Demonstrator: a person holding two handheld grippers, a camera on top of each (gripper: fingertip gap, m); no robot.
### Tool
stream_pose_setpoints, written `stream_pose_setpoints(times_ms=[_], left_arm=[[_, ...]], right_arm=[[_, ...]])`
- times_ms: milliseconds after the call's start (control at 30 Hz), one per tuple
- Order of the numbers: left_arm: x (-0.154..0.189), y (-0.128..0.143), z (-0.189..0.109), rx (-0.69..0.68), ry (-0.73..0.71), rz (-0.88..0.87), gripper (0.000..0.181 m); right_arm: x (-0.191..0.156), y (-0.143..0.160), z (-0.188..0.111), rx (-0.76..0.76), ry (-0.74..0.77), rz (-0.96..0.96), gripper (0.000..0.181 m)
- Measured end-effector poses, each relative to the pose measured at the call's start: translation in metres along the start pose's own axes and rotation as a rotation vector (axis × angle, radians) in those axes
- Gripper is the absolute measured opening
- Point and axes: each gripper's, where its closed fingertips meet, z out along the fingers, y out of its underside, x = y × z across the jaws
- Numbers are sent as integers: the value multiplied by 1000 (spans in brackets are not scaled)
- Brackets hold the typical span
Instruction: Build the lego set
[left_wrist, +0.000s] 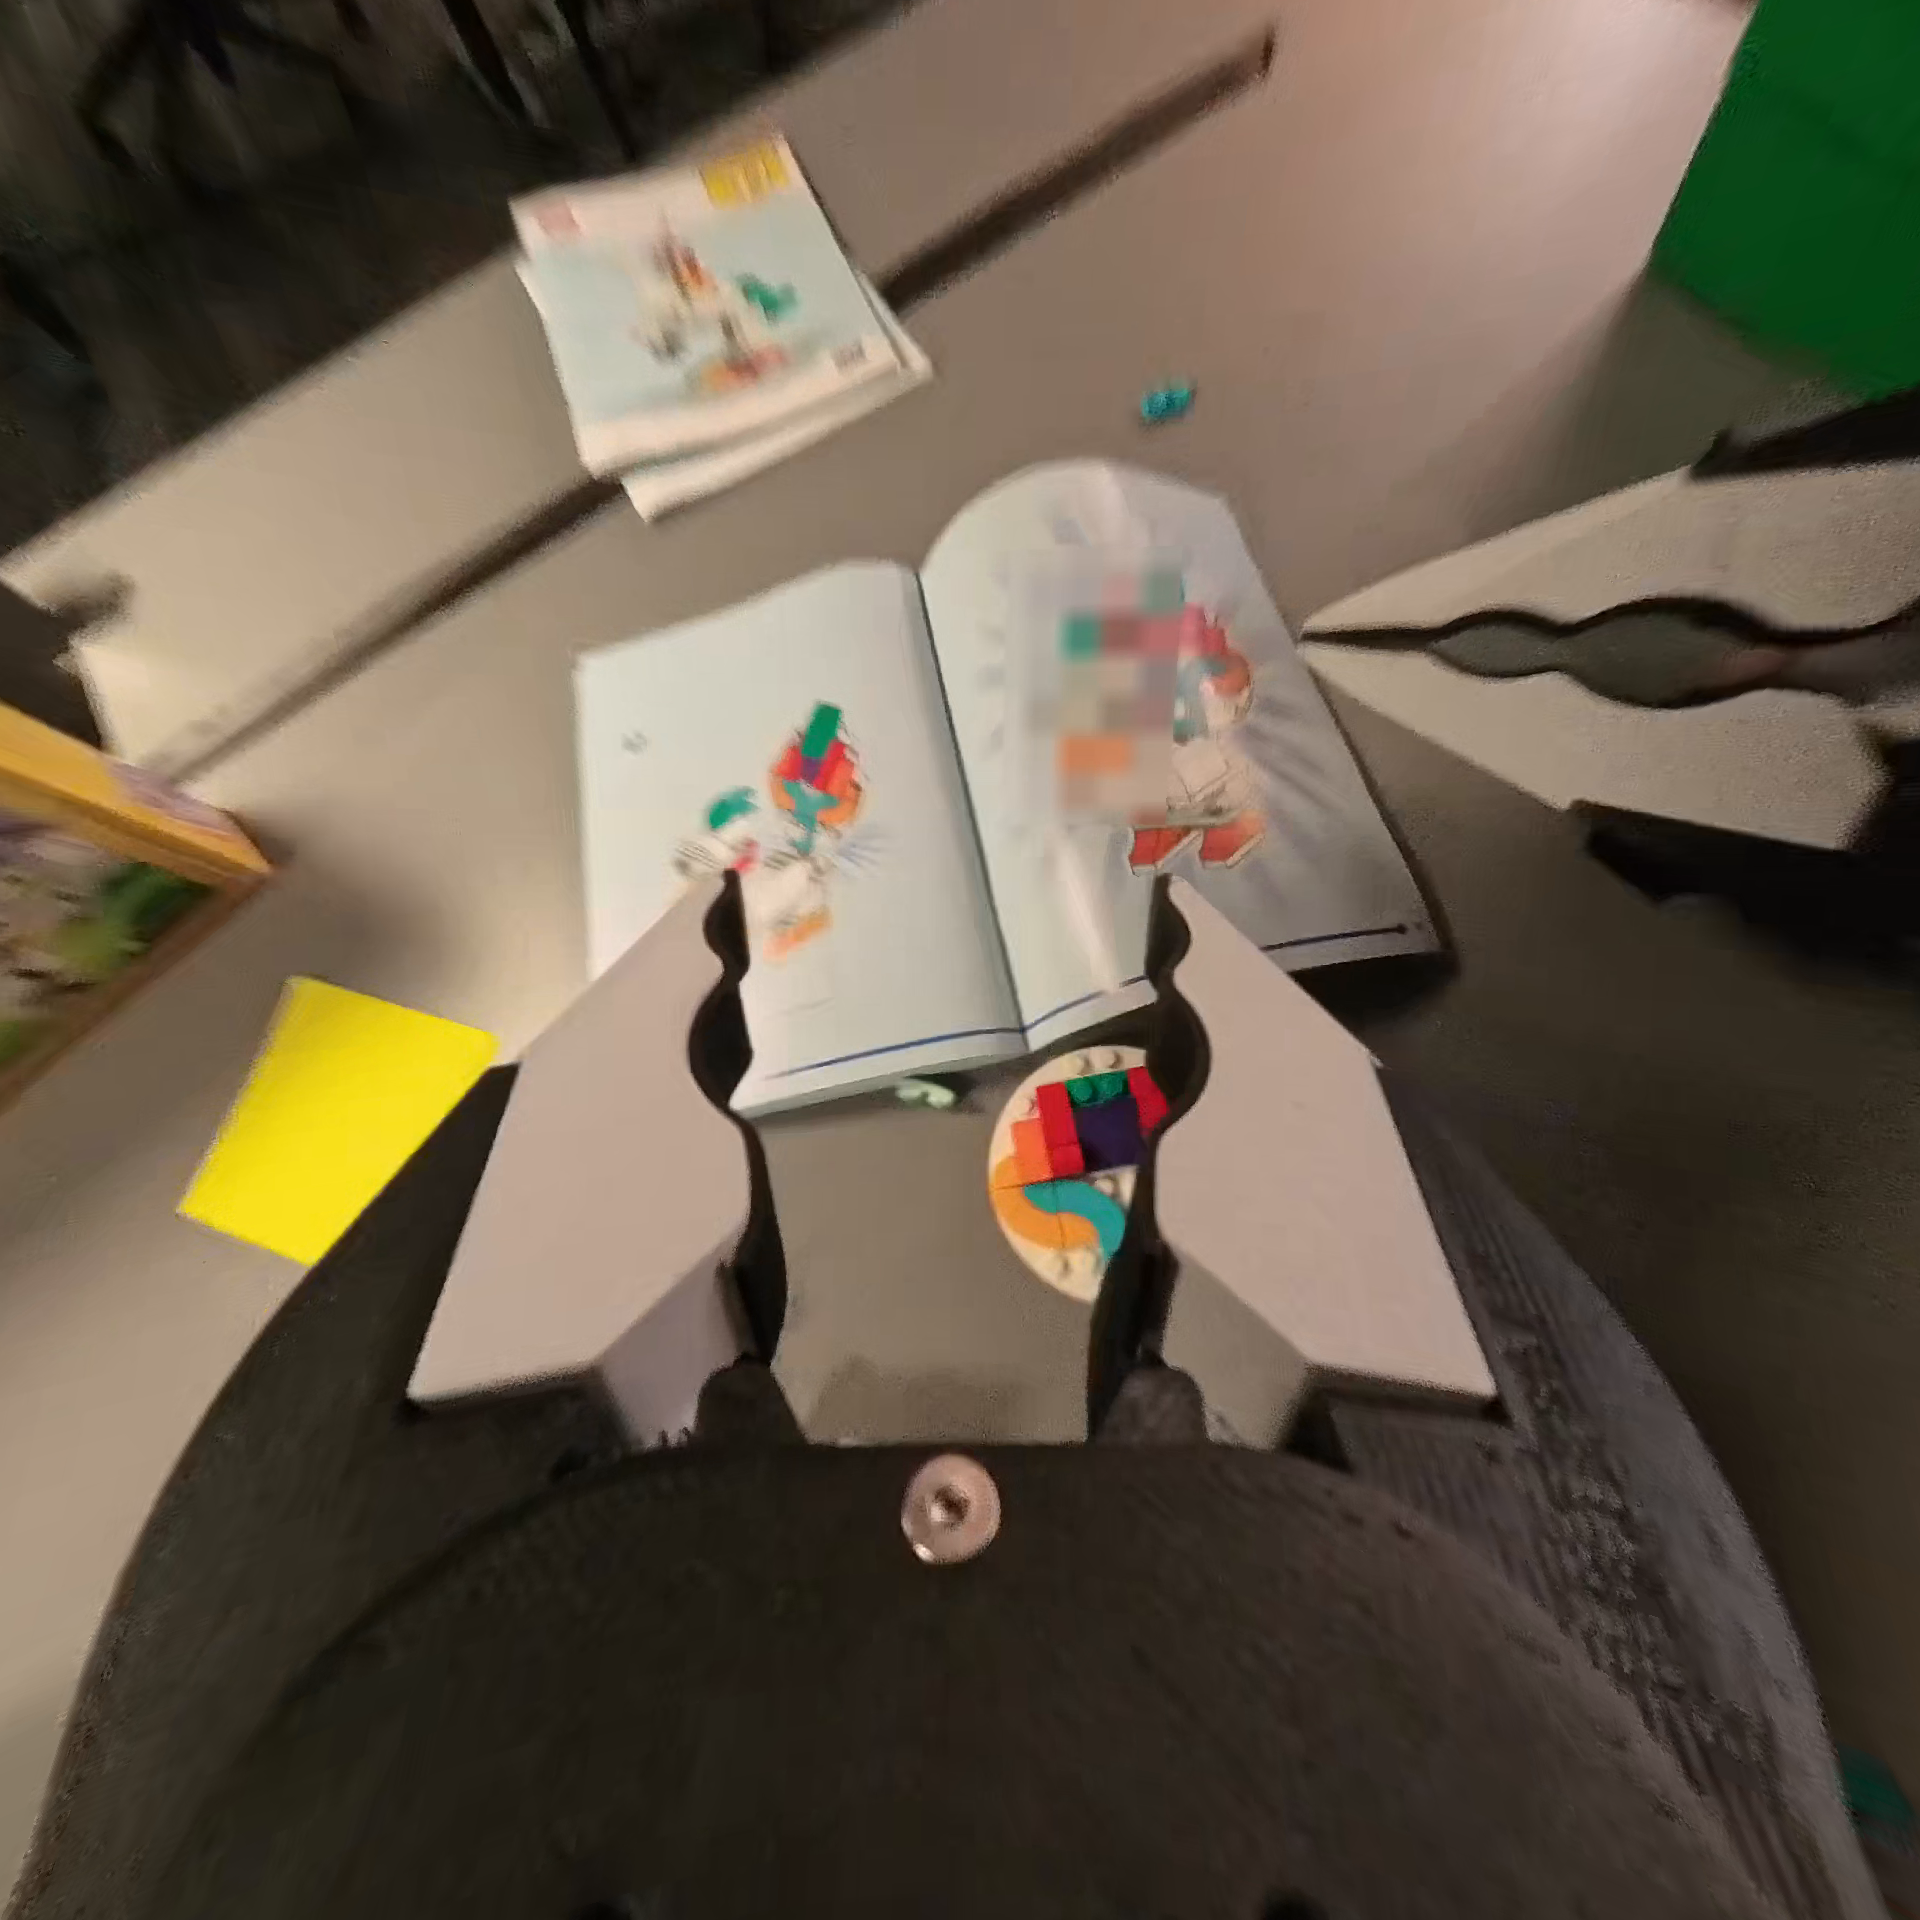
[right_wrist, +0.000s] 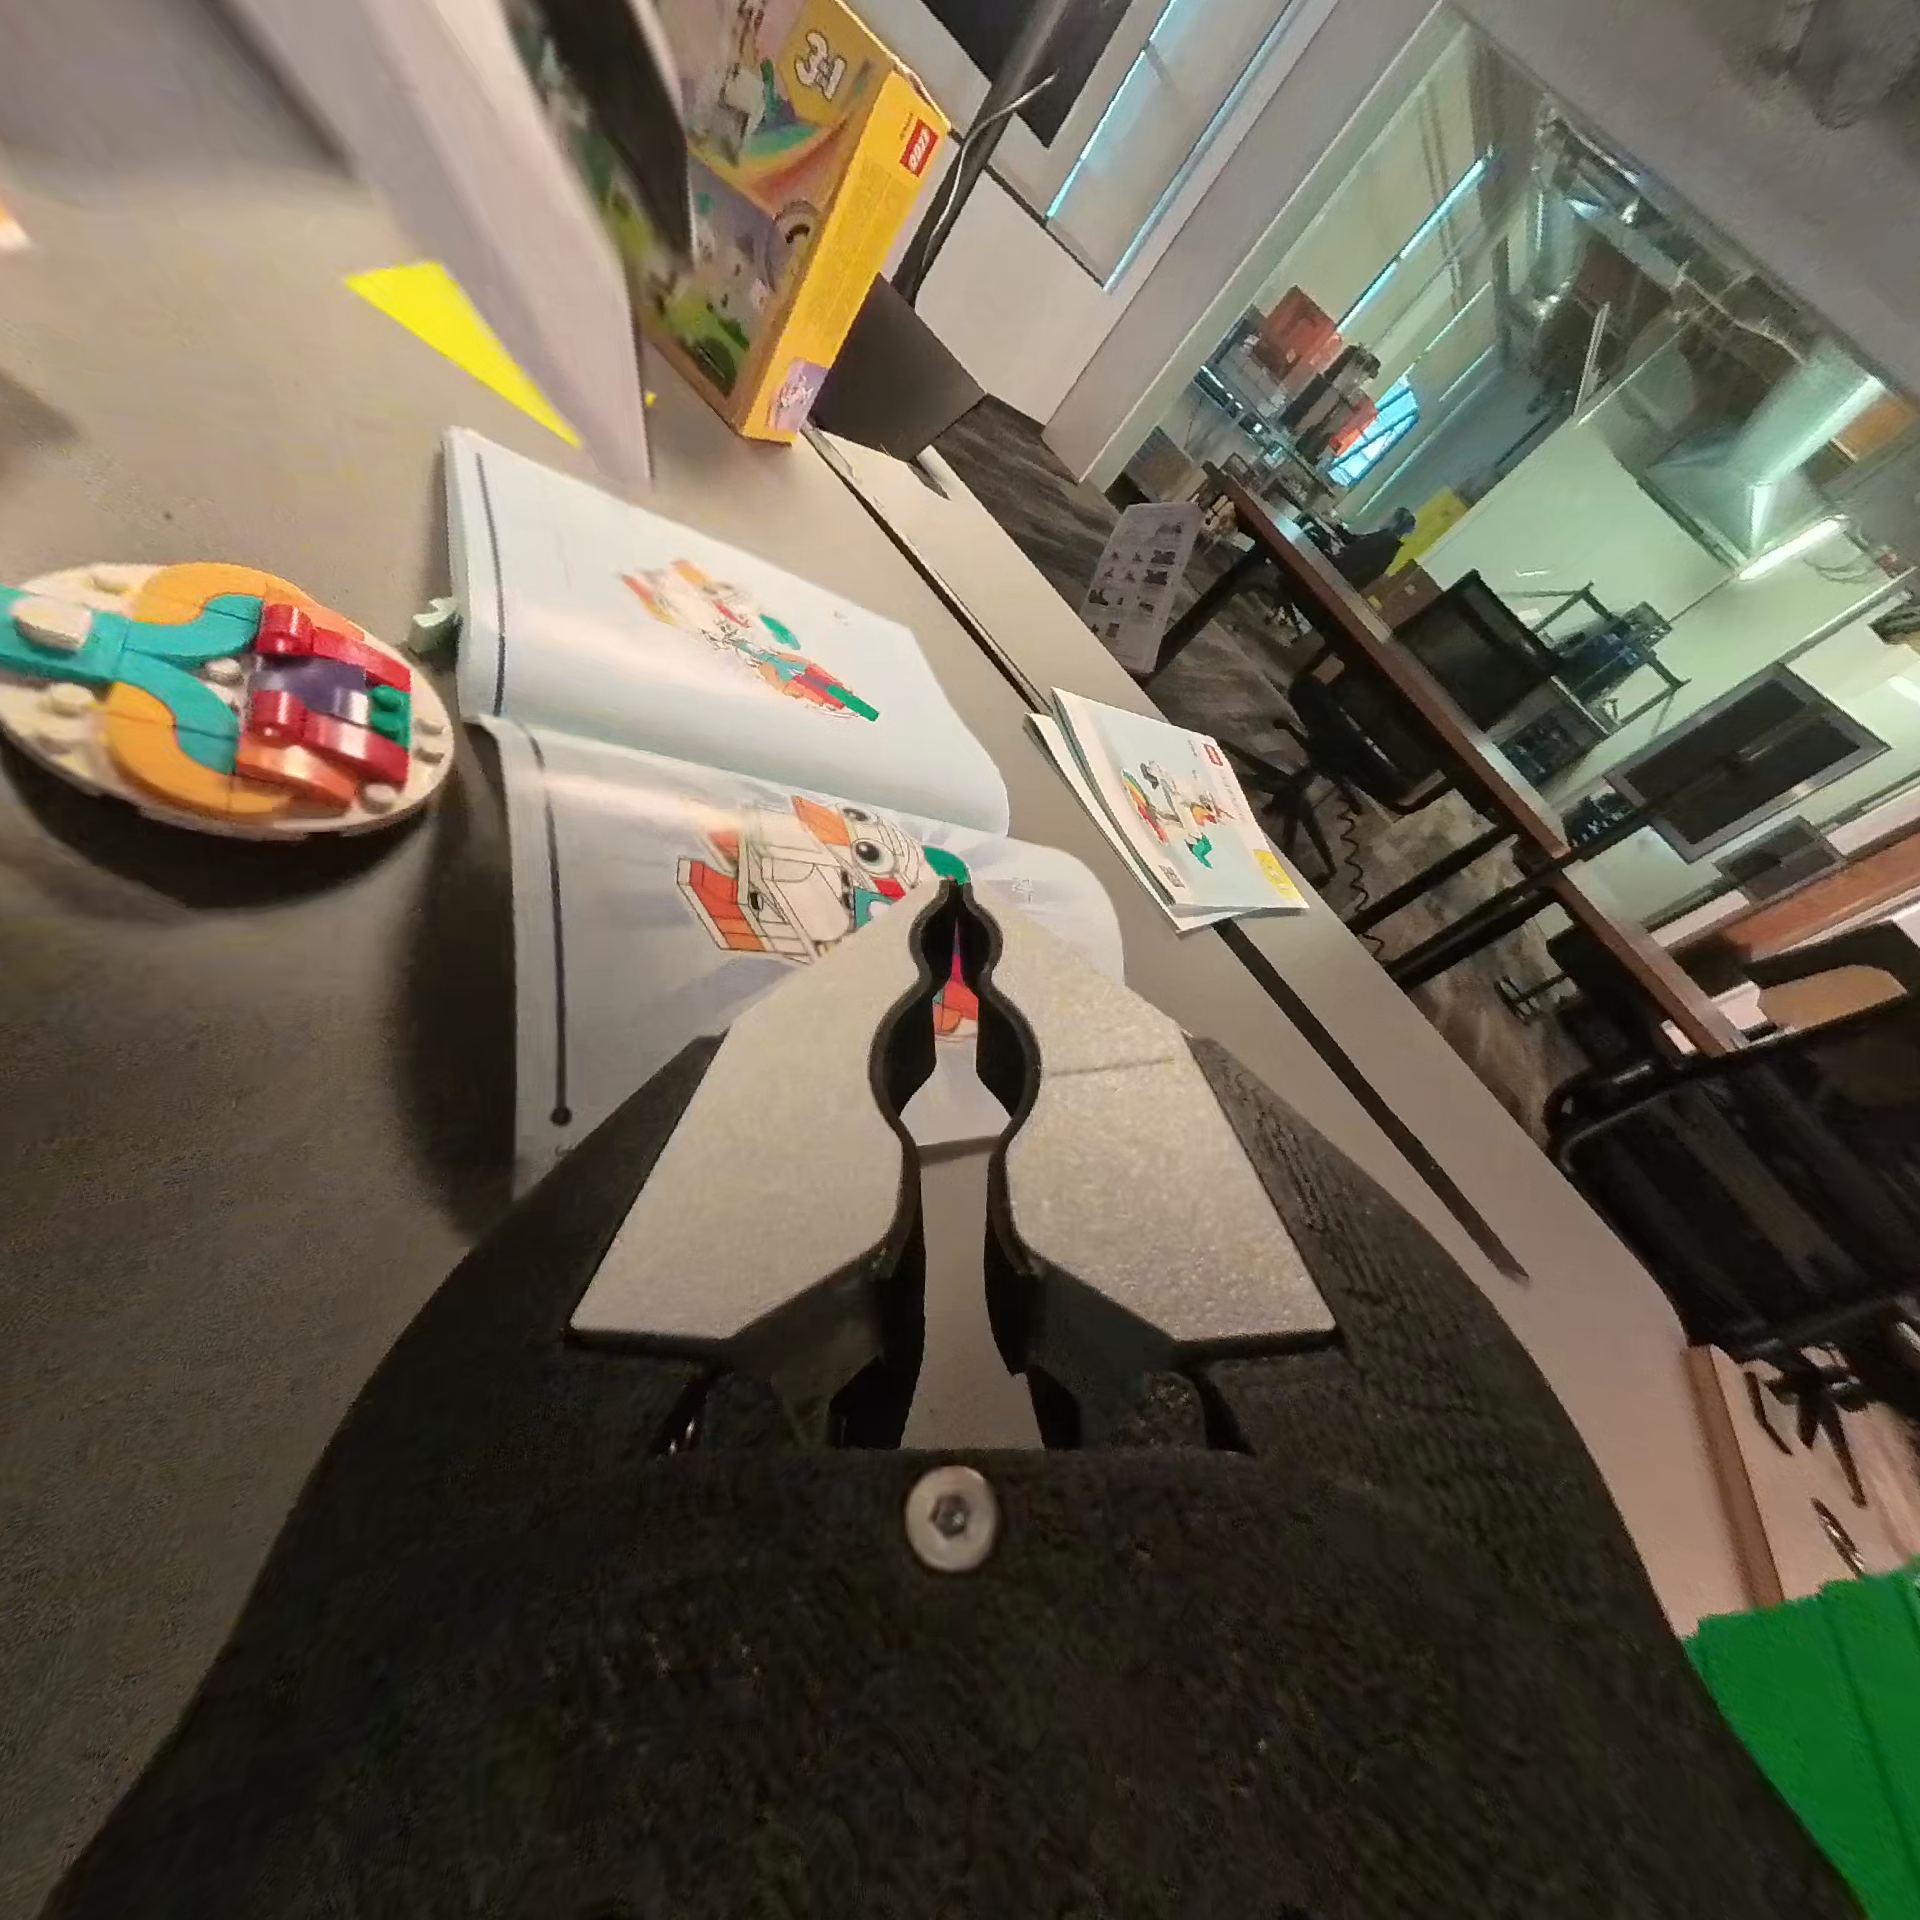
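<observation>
Left gripper (left_wrist: 945, 883) jaws wide apart, empty – round lego build (left_wrist: 1070, 1164) on table (left_wrist: 416, 727) beside open manual (left_wrist: 831, 831). Right gripper (right_wrist: 951, 888) pinched together, nothing inside.

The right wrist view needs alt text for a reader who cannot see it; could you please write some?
The right gripper, its jaws nearly shut and empty, hovers over an open instruction booklet on a grey table. A round, partly built lego model lies to the left, with a yellow lego box and closed booklets farther off.
</observation>
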Motion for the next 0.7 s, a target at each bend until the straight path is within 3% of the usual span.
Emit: stream_pose_setpoints(times_ms=[100,167,267,333,433,500,600,700], left_arm=[[-26,-21,-59,152,-66,1,77],[-48,-21,-102,243,-128,-19,78],[-72,1,-156,361,-190,-62,77],[-77,28,-174,390,-181,-90,77],[-84,84,-175,330,-174,-115,77],[-78,116,-167,279,-88,-175,82],[-58,140,-157,262,90,-253,86],[-52,156,-138,180,126,-229,82]], right_arm=[[1,-2,-1,12,10,-2,0],[2,-3,-2,12,22,-16,0],[7,-5,-5,26,57,-23,0],[10,-8,-6,40,76,-20,4],[3,-21,-8,88,45,-50,13],[-10,-34,-11,133,2,-121,16],[-35,-55,-17,188,-68,-237,23],[-71,-72,-20,174,-217,-288,34]])
